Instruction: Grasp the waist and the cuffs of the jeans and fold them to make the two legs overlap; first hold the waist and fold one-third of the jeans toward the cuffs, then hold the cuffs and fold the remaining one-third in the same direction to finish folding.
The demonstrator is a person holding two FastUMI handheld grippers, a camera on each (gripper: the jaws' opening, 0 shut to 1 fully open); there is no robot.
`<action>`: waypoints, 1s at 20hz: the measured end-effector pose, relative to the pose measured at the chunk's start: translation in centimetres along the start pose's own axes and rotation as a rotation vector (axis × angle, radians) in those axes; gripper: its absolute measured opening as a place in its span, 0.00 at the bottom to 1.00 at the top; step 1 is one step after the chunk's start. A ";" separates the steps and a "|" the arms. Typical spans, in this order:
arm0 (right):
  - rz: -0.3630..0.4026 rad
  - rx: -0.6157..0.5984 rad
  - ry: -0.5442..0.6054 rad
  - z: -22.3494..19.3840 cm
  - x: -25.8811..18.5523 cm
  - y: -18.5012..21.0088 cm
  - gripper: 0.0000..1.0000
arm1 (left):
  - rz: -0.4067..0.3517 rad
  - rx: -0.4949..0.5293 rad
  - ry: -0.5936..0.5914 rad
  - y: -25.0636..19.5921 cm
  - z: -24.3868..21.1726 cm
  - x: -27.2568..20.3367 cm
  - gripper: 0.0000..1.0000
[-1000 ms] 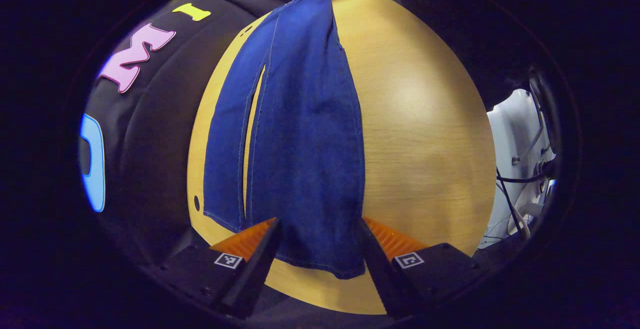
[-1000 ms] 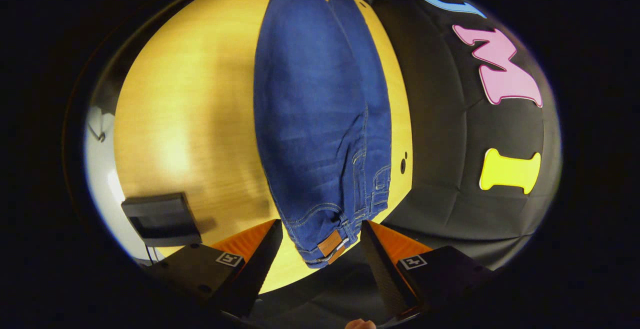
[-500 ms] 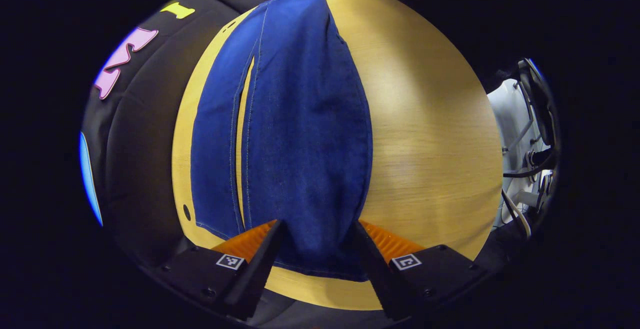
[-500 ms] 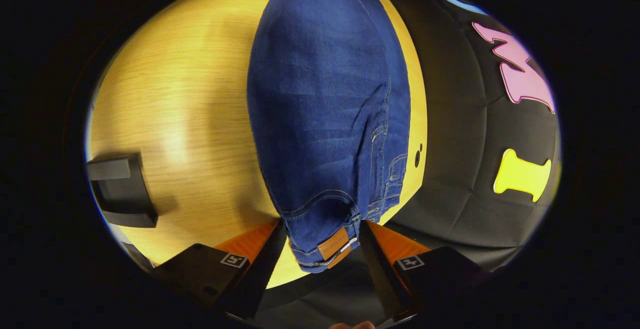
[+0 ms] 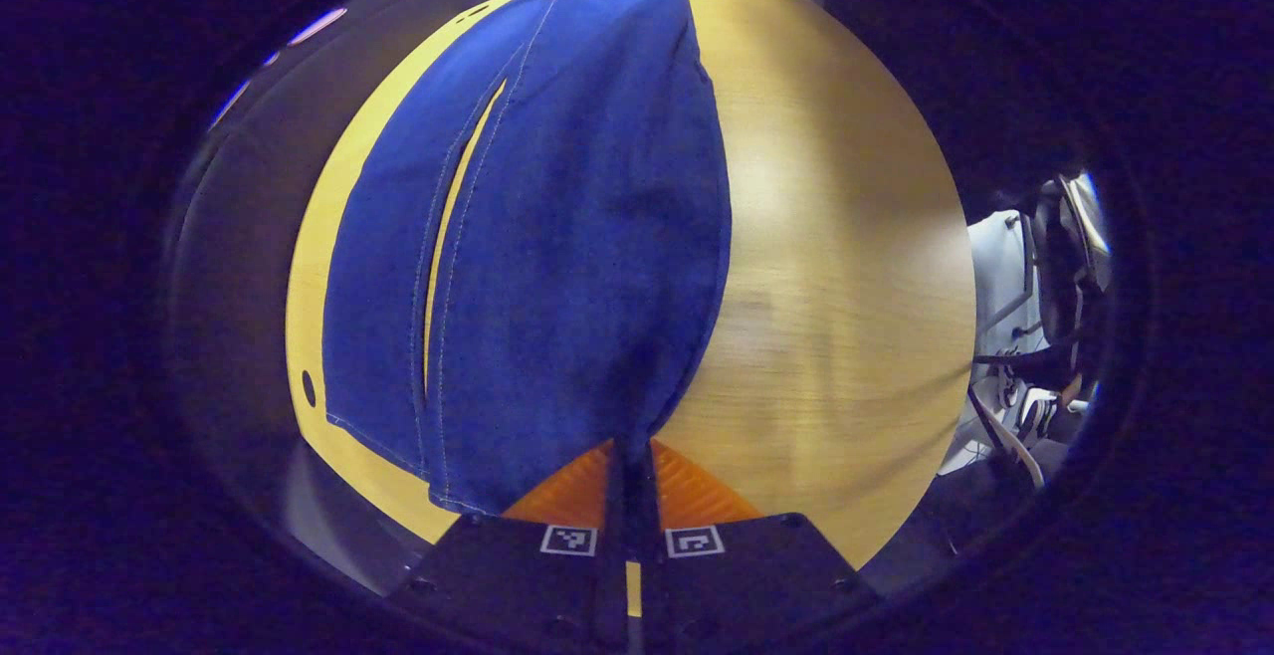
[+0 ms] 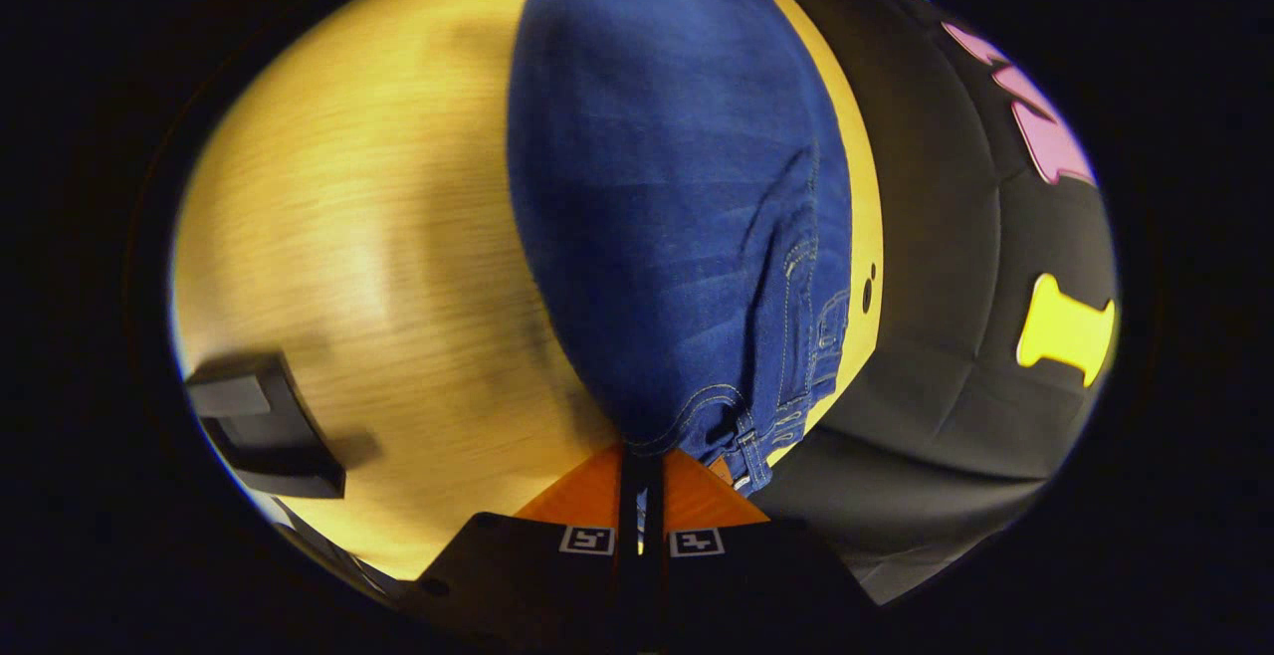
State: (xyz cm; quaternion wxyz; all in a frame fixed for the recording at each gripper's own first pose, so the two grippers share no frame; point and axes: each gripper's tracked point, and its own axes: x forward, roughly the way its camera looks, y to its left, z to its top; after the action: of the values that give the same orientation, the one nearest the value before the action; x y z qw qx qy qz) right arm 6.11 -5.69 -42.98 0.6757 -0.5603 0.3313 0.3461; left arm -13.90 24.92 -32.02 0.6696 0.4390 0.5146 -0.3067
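Left tongs (image 5: 629, 456) clamp jeans (image 5: 557, 237) cuff, right tongs (image 6: 642, 461) clamp waist; lift evenly, carry toward worktop (image 5: 846, 237) back edge.

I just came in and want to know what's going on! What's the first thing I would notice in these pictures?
The big blue jeans catch the eye first, stretched long across the yellow wooden table. At one end, the left gripper is pinched shut on the cuffs; at the other, the right gripper is pinched shut on the waist. A small black box sits near the table's edge in the right gripper view.
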 end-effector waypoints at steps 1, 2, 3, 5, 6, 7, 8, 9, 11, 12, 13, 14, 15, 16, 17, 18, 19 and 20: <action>0.009 0.037 0.007 -0.1 0.0 0.1 0.05 | -0.003 -0.030 0.003 -0.2 0.0 0.1 0.07; 0.016 0.069 0.012 -0.1 -0.1 0.0 0.05 | -0.008 -0.054 0.000 -0.5 -0.1 0.3 0.06; 0.019 0.102 0.017 -0.2 -0.2 -0.2 0.05 | -0.015 -0.079 -0.001 -0.8 0.1 0.4 0.06; 0.024 0.168 0.014 -0.2 -0.7 -0.8 0.05 | -0.012 -0.121 -0.023 -1.0 0.8 -0.3 0.06; 0.021 0.204 0.012 -0.2 -1.1 -1.2 0.05 | 0.007 -0.137 -0.053 -0.5 1.3 -0.5 0.06; 0.006 0.249 0.007 -0.2 -1.7 -2.1 0.05 | 0.007 -0.162 -0.076 -0.5 1.9 -0.7 0.06; -0.016 0.298 -0.003 0.0 -2.5 -3.1 0.05 | 0.011 -0.192 -0.100 -0.4 2.3 -1.0 0.06; -0.041 0.341 -0.019 0.2 -3.1 -4.4 0.05 | 0.002 -0.226 -0.110 -0.4 2.6 -1.3 0.06; -0.094 0.397 -0.059 0.9 -4.1 -7.4 0.05 | -0.013 -0.300 -0.130 1.0 3.1 -3.2 0.06; -0.117 0.417 -0.077 1.3 -4.7 -9.0 0.05 | -0.013 -0.339 -0.146 1.4 3.6 -3.6 0.06; -0.141 0.436 -0.097 1.9 -5.2 -10.7 0.05 | -0.009 -0.372 -0.157 2.1 4.2 -4.1 0.06; -0.162 0.460 -0.114 2.4 -5.6 -12.3 0.05 | 0.014 -0.409 -0.180 3.1 4.6 -4.4 0.06; -0.178 0.488 -0.130 2.9 -6.1 -13.9 0.05 | 0.024 -0.455 -0.193 4.0 4.9 -5.0 0.06; -0.193 0.510 -0.147 3.4 -6.4 -15.4 0.05 | 0.043 -0.508 -0.220 5.3 5.5 -5.8 0.06; -0.211 0.524 -0.156 3.6 -6.2 -17.2 0.05 | 0.050 -0.566 -0.239 6.7 6.1 -6.1 0.09; -0.231 0.538 -0.161 3.7 -6.0 -18.9 0.05 | 0.067 -0.625 -0.246 8.1 6.7 -6.5 0.06; -0.245 0.558 -0.167 3.9 -5.6 -20.5 0.05 | 0.071 -0.679 -0.226 9.3 7.0 -6.8 0.06; -0.254 0.588 -0.173 4.1 -4.9 -21.9 0.05 | 0.085 -0.716 -0.216 10.7 7.7 -7.4 0.06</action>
State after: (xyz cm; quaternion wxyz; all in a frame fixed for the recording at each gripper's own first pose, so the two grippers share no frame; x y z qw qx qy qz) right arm 22.12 -5.04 -26.70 0.8718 -0.3464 0.2861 0.1950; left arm -3.53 22.28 -21.31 0.8431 0.1631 0.4972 -0.1238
